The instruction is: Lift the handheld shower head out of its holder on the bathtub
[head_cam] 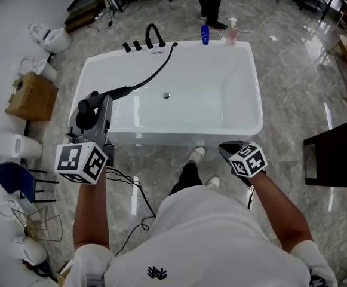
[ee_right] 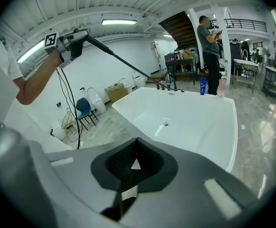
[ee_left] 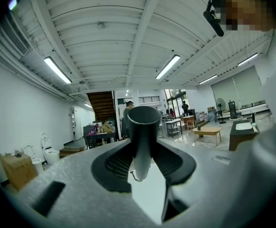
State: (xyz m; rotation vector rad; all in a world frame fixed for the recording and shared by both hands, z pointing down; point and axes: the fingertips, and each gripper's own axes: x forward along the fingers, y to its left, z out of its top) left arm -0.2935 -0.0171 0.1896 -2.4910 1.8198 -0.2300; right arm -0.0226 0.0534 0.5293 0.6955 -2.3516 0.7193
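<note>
The black handheld shower head is off the white bathtub and hangs in the air over the tub's near left corner. My left gripper is shut on its handle, which stands upright between the jaws. Its black hose stretches across the tub to the far rim beside the black faucet. In the right gripper view the shower head shows at upper left with the hose sloping down to the faucet. My right gripper is shut and empty at the tub's near right side.
A blue bottle and a pink bottle stand on the tub's far rim, with a person behind them. Toilets, a cardboard box and a blue chair line the left. A black table stands right.
</note>
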